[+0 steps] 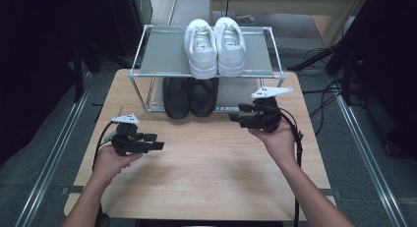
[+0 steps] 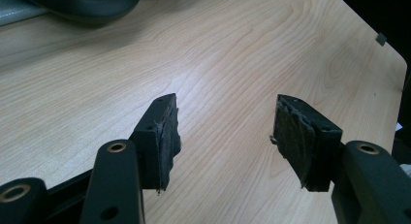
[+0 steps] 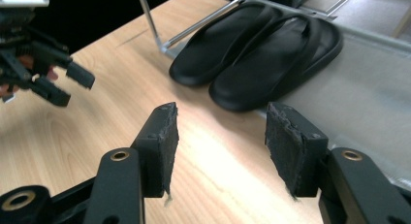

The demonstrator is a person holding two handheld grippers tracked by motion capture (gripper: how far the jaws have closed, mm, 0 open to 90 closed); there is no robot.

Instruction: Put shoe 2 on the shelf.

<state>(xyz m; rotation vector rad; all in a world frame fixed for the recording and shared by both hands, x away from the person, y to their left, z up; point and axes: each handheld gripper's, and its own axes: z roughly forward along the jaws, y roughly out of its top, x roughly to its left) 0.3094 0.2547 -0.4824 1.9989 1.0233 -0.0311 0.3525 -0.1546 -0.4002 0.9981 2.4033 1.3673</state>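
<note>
Black slippers (image 3: 257,54) sit untouched on the rack's lower shelf (image 1: 236,92); right gripper (image 3: 220,136) nears them, jaws apart and empty; left gripper (image 2: 225,136) likewise gapes; grasping remains.

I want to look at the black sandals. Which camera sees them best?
The right gripper view: the black sandals lie large and close there. The high view has them small under the rack. The left gripper view catches one edge.

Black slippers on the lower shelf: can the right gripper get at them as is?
Probably yes. The right gripper is open, pointed at the black slippers, with only bare table between. Their toes stick out past the rack frame, and nothing lies in front of them.
</note>
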